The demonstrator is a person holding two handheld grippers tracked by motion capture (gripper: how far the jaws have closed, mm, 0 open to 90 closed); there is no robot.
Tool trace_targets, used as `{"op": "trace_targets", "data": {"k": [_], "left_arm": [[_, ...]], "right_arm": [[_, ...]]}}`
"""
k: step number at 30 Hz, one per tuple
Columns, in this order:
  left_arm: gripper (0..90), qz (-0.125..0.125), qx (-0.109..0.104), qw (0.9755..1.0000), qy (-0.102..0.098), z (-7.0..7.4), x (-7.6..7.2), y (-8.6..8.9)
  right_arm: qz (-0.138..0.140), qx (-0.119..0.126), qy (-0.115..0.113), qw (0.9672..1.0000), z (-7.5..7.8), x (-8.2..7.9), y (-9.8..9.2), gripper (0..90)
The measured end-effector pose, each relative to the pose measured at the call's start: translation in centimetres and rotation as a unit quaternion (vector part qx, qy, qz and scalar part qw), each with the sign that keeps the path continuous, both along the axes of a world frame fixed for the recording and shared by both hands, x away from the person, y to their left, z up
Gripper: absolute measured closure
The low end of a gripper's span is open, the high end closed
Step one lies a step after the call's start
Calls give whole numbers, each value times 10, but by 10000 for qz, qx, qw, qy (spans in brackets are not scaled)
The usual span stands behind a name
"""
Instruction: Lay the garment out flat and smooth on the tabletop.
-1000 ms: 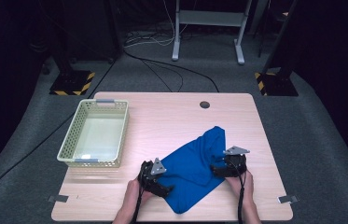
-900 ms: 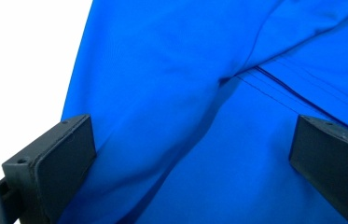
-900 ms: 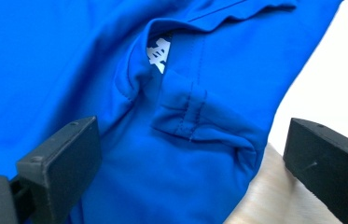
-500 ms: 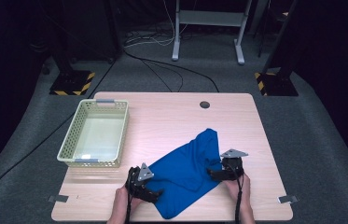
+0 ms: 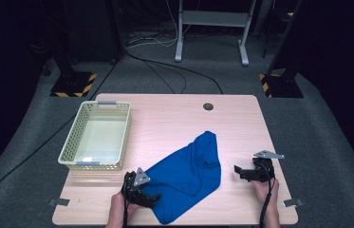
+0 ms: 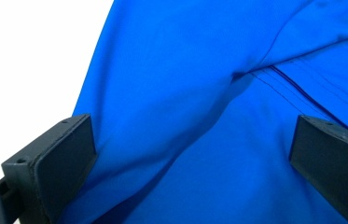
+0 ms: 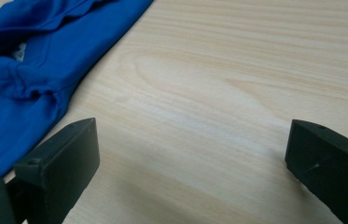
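Blue shirt (image 5: 189, 173): soft, light, limp; probably best pinched at hem. Left claw (image 5: 152, 198) wide open over it; right claw (image 5: 237, 171) open, empty

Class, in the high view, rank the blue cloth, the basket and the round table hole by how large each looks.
Basket and blue cloth: look alike, too close to rank
Table hole: clearly smallest

Both grippers were black, each with a grey three-cornered plate on top, a trailing black cable and blocky fingers (image 6: 55, 158)
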State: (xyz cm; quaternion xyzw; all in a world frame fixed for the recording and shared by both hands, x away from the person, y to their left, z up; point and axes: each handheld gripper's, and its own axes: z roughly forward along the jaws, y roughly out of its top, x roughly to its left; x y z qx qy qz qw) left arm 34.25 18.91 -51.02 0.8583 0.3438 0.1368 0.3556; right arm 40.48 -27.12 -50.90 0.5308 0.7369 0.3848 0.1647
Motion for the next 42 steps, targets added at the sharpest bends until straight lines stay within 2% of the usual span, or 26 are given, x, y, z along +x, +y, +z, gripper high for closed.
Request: {"op": "trace_targets", "data": {"k": [2,4,6,8,12,17,18,21,22,25,29,32,35,37,40,42], "left_arm": [[8,85,10,9999,51,1,-1,1],[10,159,71,9998,122,6,-4,-1],[10,144,29,9998,101,13,-9,-5],[12,40,-10,10000,37,22,-12,-12],[18,-116,-109,9999,-4,29,-12,-25],[26,-351,-194,9992,-9,30,-3,-57],[26,-389,-181,9991,-14,30,-2,-62],[26,-618,32,9981,2,27,4,-84],[26,-645,40,9979,1,27,6,-88],[41,-729,-10,9972,158,26,11,-100],[59,-941,183,9953,156,24,11,-117],[105,-1043,272,9941,155,22,10,-126],[244,-1028,519,9933,59,18,8,-137],[293,-1035,522,9933,-20,18,6,-139],[434,-989,582,9933,-115,20,7,-138],[501,-980,527,9938,-61,22,8,-136]], "right_arm": [[-86,50,19,9999,0,1,-1,43],[-82,-70,33,9999,0,2,1,53],[-105,-132,22,9999,0,3,2,55],[-172,-64,27,9998,0,5,1,58],[-281,71,42,9996,0,8,-3,58],[-291,-36,44,9996,0,11,-1,59],[-274,-104,32,9996,0,11,0,59],[-250,-216,25,9995,0,11,3,61],[-248,-237,17,9994,-1,11,3,64],[-258,-282,16,9993,-1,10,4,66],[-253,-281,13,9993,-1,11,4,69],[-247,-249,13,9994,0,11,3,71],[-261,-258,2,9993,0,10,3,80],[-262,-274,5,9993,0,10,4,81],[-267,-262,0,9993,0,10,3,85],[-270,-264,-1,9993,0,10,3,87]]}}
